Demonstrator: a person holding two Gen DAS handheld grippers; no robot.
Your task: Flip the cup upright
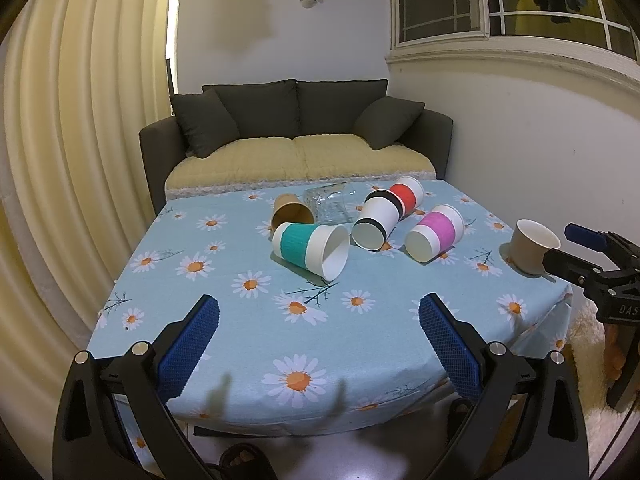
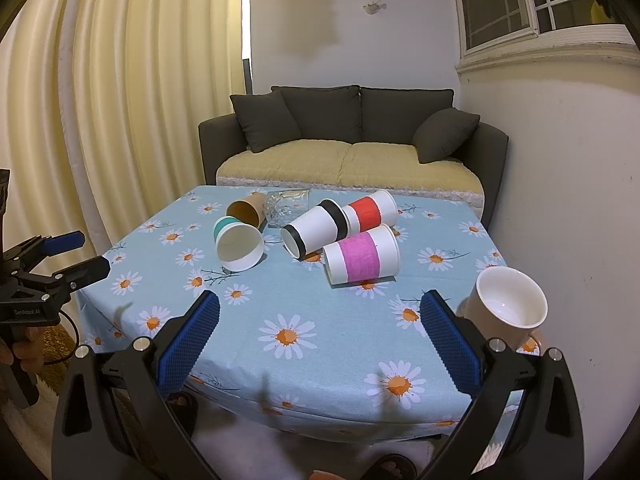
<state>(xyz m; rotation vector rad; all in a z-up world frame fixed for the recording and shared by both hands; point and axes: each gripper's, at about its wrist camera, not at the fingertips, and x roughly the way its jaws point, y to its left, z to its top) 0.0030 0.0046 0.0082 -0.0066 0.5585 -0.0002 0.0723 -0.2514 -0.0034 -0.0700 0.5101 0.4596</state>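
Several paper cups lie on their sides mid-table: a teal-banded cup (image 1: 310, 251) (image 2: 239, 246), a brown cup (image 1: 292, 210) (image 2: 247, 208), a black-banded cup (image 1: 378, 220) (image 2: 316, 228), a red-banded cup (image 1: 406, 196) (image 2: 370, 210) and a pink-banded cup (image 1: 436, 232) (image 2: 362, 258). A clear glass (image 1: 328, 204) (image 2: 288, 206) lies among them. A beige cup (image 1: 534, 246) (image 2: 506, 306) stands upright at the right edge. My left gripper (image 1: 319, 344) (image 2: 76, 254) is open and empty over the near edge. My right gripper (image 2: 320, 340) (image 1: 572, 248) is open and empty beside the beige cup.
The table carries a light blue daisy tablecloth (image 1: 248, 332) (image 2: 320, 352). A dark sofa (image 1: 296, 136) (image 2: 352, 136) stands right behind it. A cream curtain (image 1: 80, 160) hangs at the left and a white wall (image 1: 520, 140) is at the right.
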